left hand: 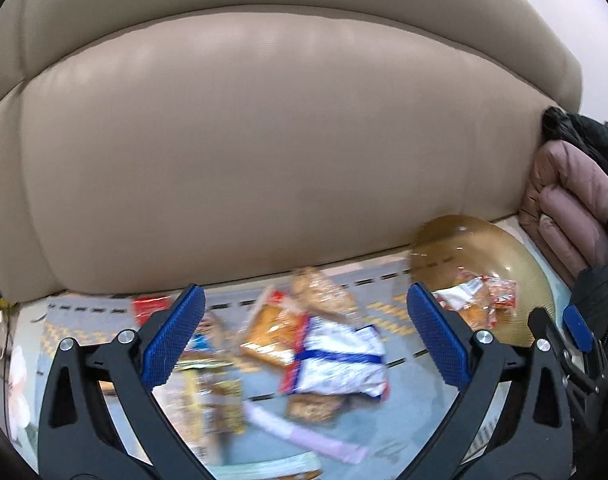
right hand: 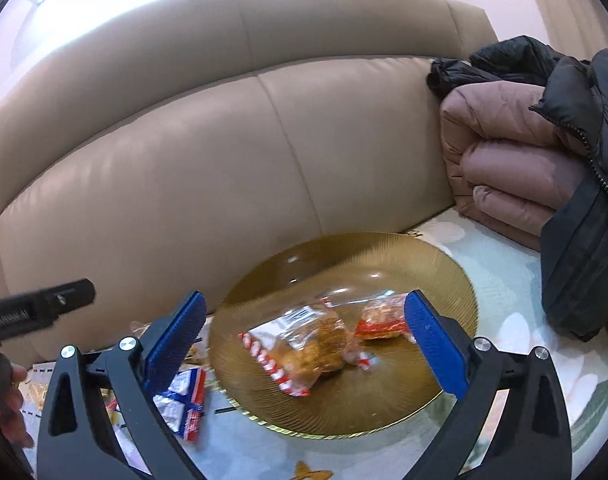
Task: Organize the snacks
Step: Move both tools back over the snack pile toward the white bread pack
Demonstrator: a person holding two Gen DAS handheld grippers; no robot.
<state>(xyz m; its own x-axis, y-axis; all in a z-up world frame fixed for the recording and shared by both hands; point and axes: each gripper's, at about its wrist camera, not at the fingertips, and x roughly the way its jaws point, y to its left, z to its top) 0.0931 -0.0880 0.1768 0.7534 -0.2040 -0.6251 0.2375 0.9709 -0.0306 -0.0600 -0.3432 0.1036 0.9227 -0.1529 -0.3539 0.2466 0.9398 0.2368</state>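
A gold ribbed plate (right hand: 436, 280) lies on the sofa seat and holds two clear snack packets: a red-and-white striped one (right hand: 304, 354) and a smaller red one (right hand: 382, 320). My right gripper (right hand: 304, 332) is open and empty just above the plate. My left gripper (left hand: 306, 328) is open and empty over a blurred pile of loose snacks, among them a white packet with a blue cross (left hand: 340, 360) and an orange packet (left hand: 273, 330). The plate (left hand: 504, 248) shows at the right in the left wrist view. The white-and-blue packet (right hand: 185, 404) lies left of the plate.
The beige leather sofa back (right hand: 183, 168) rises right behind the snacks. A folded pink puffer jacket (right hand: 504, 168) and a black jacket (right hand: 584, 208) lie on the seat to the right. The left gripper's body (right hand: 39, 312) and a hand (right hand: 7, 400) show at the left.
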